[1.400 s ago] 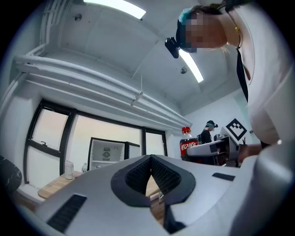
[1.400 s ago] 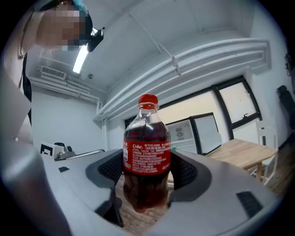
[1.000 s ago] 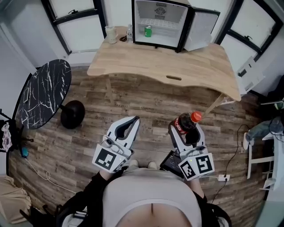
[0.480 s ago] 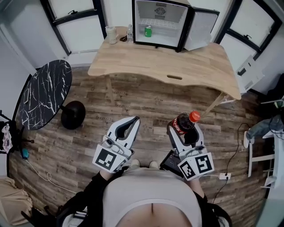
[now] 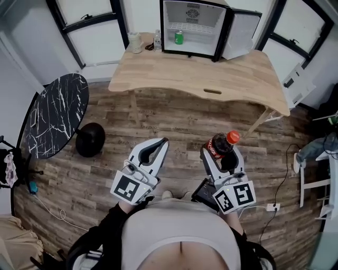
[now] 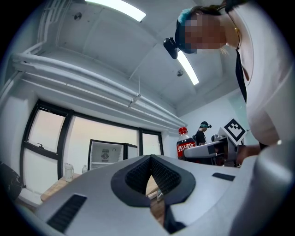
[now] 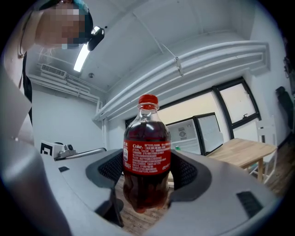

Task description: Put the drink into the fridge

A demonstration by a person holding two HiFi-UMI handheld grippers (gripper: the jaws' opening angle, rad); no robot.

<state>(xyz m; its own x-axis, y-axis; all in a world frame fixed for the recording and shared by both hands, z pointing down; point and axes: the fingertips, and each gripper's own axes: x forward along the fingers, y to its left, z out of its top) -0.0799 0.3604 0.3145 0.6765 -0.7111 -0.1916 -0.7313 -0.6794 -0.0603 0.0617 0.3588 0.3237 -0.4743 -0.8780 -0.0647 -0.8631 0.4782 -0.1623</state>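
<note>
My right gripper (image 5: pixel 222 154) is clamped on the cola bottle (image 5: pixel 218 145), lower right of centre. Left gripper (image 5: pixel 153 149) has its jaws together, empty. Fridge (image 5: pixel 193 15) stands open at top centre. I'd carry the bottle upright and aim beside the green can (image 5: pixel 179 37); shelf room is probably enough.

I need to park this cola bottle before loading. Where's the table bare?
The table is bare from its front edge to the fridge and across its right end. Crowded: back-left corner, with a cup and small bottle beside the fridge.
</note>
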